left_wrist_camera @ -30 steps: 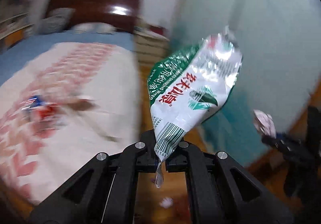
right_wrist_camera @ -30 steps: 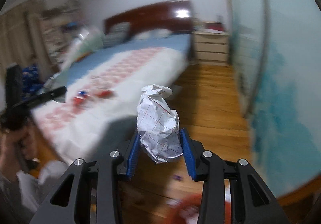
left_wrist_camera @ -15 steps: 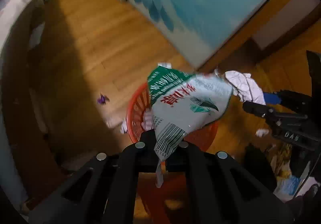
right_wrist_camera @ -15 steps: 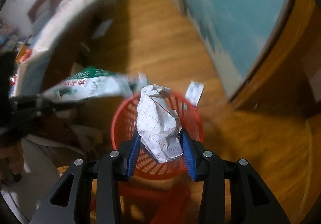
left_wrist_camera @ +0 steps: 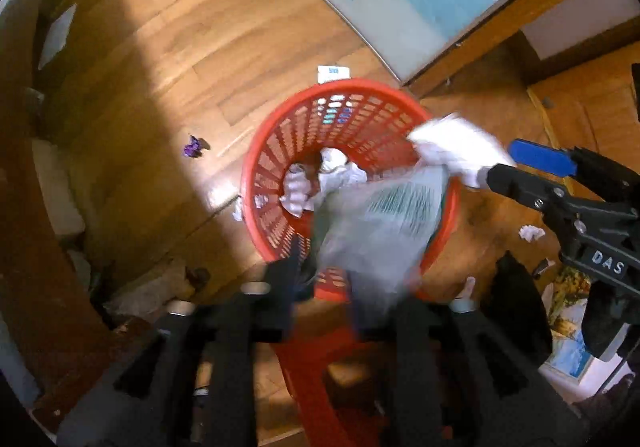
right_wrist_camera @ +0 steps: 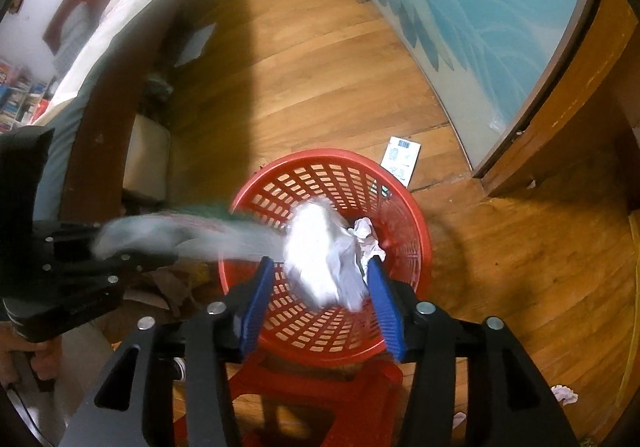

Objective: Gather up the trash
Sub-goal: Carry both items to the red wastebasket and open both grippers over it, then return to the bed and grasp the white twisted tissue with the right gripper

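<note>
Both grippers hang over a red basket (right_wrist_camera: 420,243) that stands on a red stool (right_wrist_camera: 320,387) on the wooden floor (right_wrist_camera: 320,79).

In the right wrist view, the right gripper (right_wrist_camera: 320,279) has its blue-padded fingers (right_wrist_camera: 258,295) spread wide. A crumpled white paper ball (right_wrist_camera: 320,259) sits in the gap between them, blurred, over the basket's opening; it appears clear of the left pad, though whether it touches the right one is hard to say through the blur. Another white paper wad (right_wrist_camera: 366,233) shows beyond it, inside the basket.

In the left wrist view, the left gripper (left_wrist_camera: 344,287) also has its black fingers (left_wrist_camera: 286,279) set apart. The silver snack wrapper (left_wrist_camera: 380,223), barcode side up and smeared, lies across the basket's near rim and opening, its lower end between the fingers with no clear pinch on it. More crumpled white paper (left_wrist_camera: 320,183) rests at the basket's bottom. From the right wrist view the same wrapper stretches as a grey-green streak from the left gripper toward the basket.

On the floor around the basket lie a small purple wrapper (left_wrist_camera: 194,147), a white printed slip (right_wrist_camera: 402,159) just behind the basket, and a scrap of white tissue (left_wrist_camera: 531,233) to the right. A blue-patterned wardrobe door (right_wrist_camera: 480,7) runs along the far side, and a bed (right_wrist_camera: 120,31) stands at the left.
</note>
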The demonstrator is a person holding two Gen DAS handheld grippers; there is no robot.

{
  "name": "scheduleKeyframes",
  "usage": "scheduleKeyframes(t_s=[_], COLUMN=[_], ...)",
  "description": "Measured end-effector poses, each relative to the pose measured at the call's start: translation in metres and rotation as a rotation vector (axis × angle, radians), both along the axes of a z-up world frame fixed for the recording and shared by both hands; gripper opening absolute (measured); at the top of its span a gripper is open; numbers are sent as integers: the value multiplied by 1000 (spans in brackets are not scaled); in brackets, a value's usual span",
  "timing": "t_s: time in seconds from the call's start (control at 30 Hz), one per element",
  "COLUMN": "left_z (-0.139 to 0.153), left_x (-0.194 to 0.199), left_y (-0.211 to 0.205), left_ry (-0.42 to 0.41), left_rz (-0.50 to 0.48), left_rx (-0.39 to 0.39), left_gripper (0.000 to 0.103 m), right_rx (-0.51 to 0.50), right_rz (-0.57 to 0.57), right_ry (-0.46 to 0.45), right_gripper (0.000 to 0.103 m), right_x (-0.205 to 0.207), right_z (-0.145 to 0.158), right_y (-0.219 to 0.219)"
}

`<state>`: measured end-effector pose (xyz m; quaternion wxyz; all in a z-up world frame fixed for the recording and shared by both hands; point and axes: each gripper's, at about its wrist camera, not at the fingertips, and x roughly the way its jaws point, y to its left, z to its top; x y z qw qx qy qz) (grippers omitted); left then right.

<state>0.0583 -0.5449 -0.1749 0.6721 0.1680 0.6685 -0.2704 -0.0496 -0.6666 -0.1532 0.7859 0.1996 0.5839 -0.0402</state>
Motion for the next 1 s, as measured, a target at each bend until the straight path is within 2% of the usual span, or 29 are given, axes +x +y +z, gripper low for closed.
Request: scheduleKeyframes(t_s=[0.03, 0.23, 0.4, 0.53, 0.7, 0.8, 0.9, 1.0], left_z=[2, 24, 84, 134, 198, 236, 247, 236], left_x=[1, 12, 20, 14, 11, -4, -17, -30], left_y=[1, 17, 52, 94, 178, 244, 310, 367], left_ry=[-10, -64, -269, -463, -637, -788, -881, -883], left_rz=[6, 94, 236, 351, 483, 551, 627, 720], left_rx=[-2, -87, -280, -324, -354, -401, -332, -310], left_gripper=[54, 54, 54, 54, 54, 54, 54, 54], right_rx=[-2, -11, -30, -75, -73, -69, 3, 35], right_rz=[1, 5, 41, 112, 258, 345, 419, 492], right_ry=[-2, -23, -85, -157, -317, -414, -516, -582], right_gripper=[58, 58, 58, 59, 59, 60, 63, 63], right_x=[0, 1, 10, 32, 80, 101, 117, 122], right_z=[0, 13, 39, 66, 123, 158, 193, 209], right_y=[-1, 5, 18, 46, 124, 179, 250, 318])
